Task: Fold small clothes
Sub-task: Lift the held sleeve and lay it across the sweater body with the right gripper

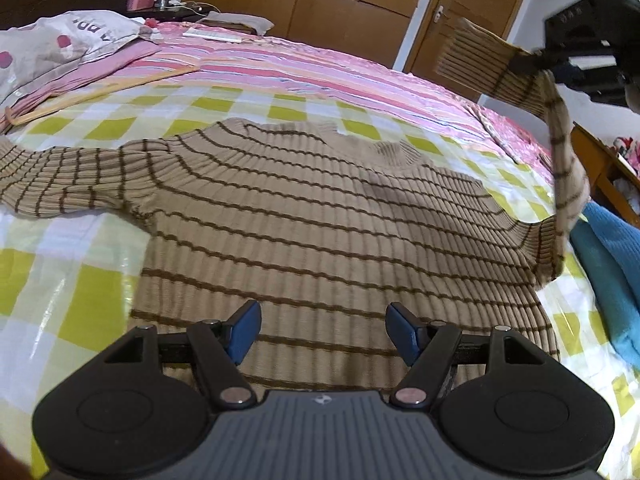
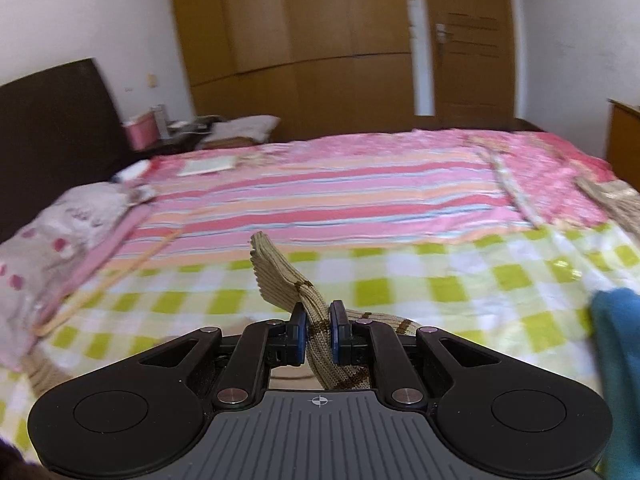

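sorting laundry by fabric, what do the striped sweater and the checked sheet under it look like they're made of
Striped sweater: looks like ribbed knit, wool or acrylic, matte; vertical ribs show across it. Checked sheet: thin and glossy with crinkled highlights, perhaps plastic or coated cloth; hard to tell.

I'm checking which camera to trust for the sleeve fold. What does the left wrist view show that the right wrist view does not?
Only the left wrist view shows the striped sweater's body spread flat on the bed, its other sleeve lying out flat, and the open left gripper hovering over the hem.

Only the right wrist view shows close up how the right gripper is shut on the sleeve cuff.

Both show the lifted sleeve held by the right gripper, the checked and striped bedcover, the blue garment and the wooden wardrobe.
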The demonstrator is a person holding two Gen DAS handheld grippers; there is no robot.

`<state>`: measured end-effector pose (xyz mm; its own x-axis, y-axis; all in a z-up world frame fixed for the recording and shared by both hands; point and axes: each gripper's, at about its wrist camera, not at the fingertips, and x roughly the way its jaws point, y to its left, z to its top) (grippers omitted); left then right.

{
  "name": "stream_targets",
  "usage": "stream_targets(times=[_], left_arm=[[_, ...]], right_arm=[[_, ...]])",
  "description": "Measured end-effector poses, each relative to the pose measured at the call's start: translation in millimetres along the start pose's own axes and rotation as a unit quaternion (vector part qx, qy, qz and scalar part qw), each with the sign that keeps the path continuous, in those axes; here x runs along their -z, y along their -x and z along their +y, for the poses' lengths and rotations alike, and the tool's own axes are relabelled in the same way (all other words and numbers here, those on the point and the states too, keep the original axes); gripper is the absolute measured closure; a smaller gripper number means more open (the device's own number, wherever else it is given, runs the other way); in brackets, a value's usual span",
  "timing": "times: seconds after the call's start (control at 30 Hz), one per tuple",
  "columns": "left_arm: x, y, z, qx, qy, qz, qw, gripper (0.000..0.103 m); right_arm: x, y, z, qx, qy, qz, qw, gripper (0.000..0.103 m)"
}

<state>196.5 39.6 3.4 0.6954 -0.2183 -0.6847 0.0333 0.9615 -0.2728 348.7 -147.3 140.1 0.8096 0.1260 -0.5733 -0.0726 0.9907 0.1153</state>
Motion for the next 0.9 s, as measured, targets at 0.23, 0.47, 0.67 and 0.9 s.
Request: stream_targets(times=[0.23, 0.47, 0.67, 0.9], left_arm=[[-2.7, 0.0, 16.5, -0.006, 0.016, -0.005, 0.9998, 0.029], [-1.2, -7.8, 25.8, -0.017, 0.024, 0.002, 0.9996, 0.029], [0.4, -12.0, 26.0, -0.022, 0.015, 0.002, 0.9996, 0.029], [0.0, -13.1, 28.3, -0.02, 0.021, -0.001, 0.9996, 0.028]], right_arm=[[16.9, -26.8, 58.4, -0.051, 0.062, 0.022, 0.997, 0.092], [56.8, -61.0, 86.7, -0.078, 0.088, 0.063, 0.991, 0.092], [91.1, -87.7, 98.0, -0.115, 0.101, 0.111, 0.982, 0.09], [103.9, -77.9, 95.8, -0.155, 0.112, 0.112, 0.975, 0.082]])
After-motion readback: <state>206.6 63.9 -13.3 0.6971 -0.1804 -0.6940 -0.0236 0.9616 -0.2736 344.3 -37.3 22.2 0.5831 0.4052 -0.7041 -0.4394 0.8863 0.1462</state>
